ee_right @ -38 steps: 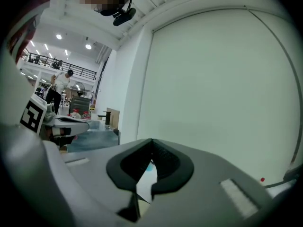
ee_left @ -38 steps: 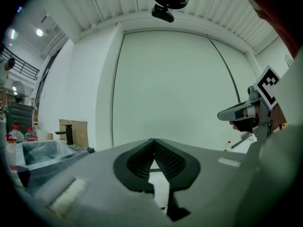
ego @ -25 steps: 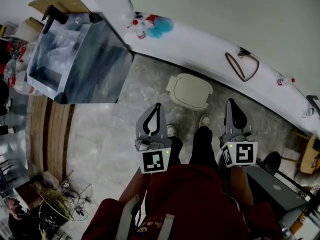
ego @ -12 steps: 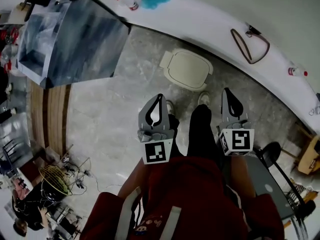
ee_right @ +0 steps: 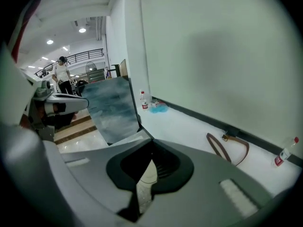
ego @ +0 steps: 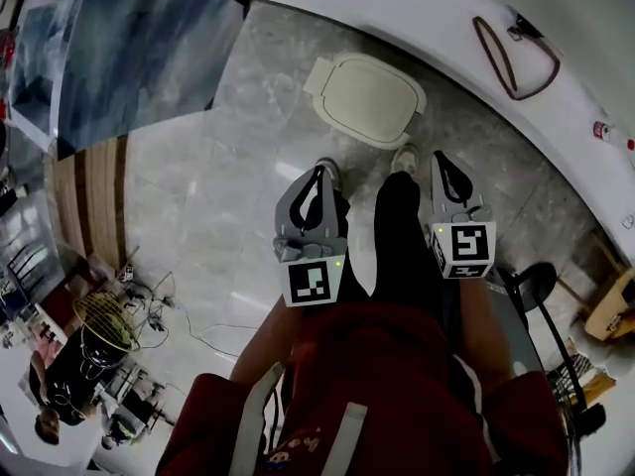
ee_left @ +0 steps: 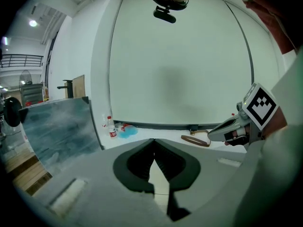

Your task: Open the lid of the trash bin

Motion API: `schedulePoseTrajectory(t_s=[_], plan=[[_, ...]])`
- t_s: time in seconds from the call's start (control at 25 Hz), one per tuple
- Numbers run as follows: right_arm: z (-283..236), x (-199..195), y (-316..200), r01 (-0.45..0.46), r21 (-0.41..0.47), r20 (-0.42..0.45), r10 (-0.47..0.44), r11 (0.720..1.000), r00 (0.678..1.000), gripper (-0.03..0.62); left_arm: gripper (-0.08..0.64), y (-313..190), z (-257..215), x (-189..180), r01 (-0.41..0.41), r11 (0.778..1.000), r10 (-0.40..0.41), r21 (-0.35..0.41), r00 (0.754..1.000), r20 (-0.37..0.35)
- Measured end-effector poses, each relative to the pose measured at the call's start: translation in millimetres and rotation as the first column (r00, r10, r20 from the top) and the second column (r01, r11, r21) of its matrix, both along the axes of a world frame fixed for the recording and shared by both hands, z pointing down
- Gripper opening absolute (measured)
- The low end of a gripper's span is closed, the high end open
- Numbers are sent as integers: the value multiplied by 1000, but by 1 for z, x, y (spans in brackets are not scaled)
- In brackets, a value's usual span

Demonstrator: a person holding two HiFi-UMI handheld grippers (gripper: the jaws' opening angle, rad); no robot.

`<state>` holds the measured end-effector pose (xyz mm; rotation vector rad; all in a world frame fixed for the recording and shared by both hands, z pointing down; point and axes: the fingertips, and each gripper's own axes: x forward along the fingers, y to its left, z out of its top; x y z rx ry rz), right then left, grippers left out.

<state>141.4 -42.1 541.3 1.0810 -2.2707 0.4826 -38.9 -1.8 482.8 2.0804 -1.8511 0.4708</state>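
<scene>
The trash bin (ego: 365, 99) stands on the grey floor against the white ledge, its cream lid down. My left gripper (ego: 319, 171) is shut and empty, its tip a short way in front of the bin near my left shoe. My right gripper (ego: 441, 158) is also shut and empty, just to the bin's lower right. Both hang above the floor, touching nothing. In the left gripper view the left gripper (ee_left: 154, 141) has its jaws meeting at the tip, and the right gripper (ee_left: 228, 131) shows at the right. In the right gripper view the right gripper (ee_right: 151, 143) is shut, and a pale sliver shows through the gap.
My dark trouser legs and shoes (ego: 402, 159) stand between the grippers. A big grey-blue panel (ego: 129, 58) leans at the upper left. On the white ledge (ego: 466, 77) lie a brown strap (ego: 516, 58) and a small bottle (ego: 607, 132). A wire basket and cables (ego: 104, 320) lie at the left.
Both grippers have sunk toward the floor and stand closer to the bin. The head view has tipped down, so the bin and ledge sit higher in the picture. Jaws stayed shut.
</scene>
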Motion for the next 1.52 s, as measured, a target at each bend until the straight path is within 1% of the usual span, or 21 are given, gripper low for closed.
schedulePoseTrajectory(t_s=[0.12, 0.32, 0.36, 0.44, 0.56, 0.68, 0.88, 1.04, 1.16, 1.4, 1.52], plan=[[40, 7, 5, -1, -59, -14, 1, 998, 1000, 1, 3, -1, 31, 9, -18, 999, 18, -33, 1000, 2], [97, 25, 12, -48, -170, -16, 46, 984, 999, 20, 5, -1, 71, 21, 5, 997, -6, -73, 1000, -7], [107, 27, 14, -54, -195, -14, 53, 979, 999, 24, 5, 0, 78, 24, 11, 996, -12, -83, 1000, -11], [128, 30, 17, -64, -245, -8, 64, 967, 998, 55, 4, 5, 91, 27, 12, 994, -13, -107, 1000, -7], [157, 35, 16, -93, -301, -7, 95, 949, 995, 69, 5, 9, 111, 32, 11, 991, -10, -136, 1000, 2], [181, 37, 14, -126, -342, -13, 129, 931, 992, 77, 5, 13, 128, 33, 17, 985, -17, -170, 1000, 3], [217, 43, 8, -170, -397, -30, 172, 902, 985, 106, 5, 15, 155, 36, 5, 977, -2, -215, 1000, 11], [250, 48, 4, -214, -463, -33, 224, 860, 974, 120, 5, 20, 179, 37, 7, 967, -5, -254, 1000, 10], [267, 51, -2, -251, -500, -33, 271, 829, 962, 129, 5, 24, 194, 38, 7, 955, -8, -297, 1000, -1], [289, 43, -10, -302, -585, -9, 366, 753, 930, 143, 5, 35, 224, 38, 21, 909, -32, -416, 999, -20], [296, 46, -14, -338, -607, -25, 408, 719, 913, 144, 5, 38, 234, 39, 22, 890, -41, -455, 999, -31]])
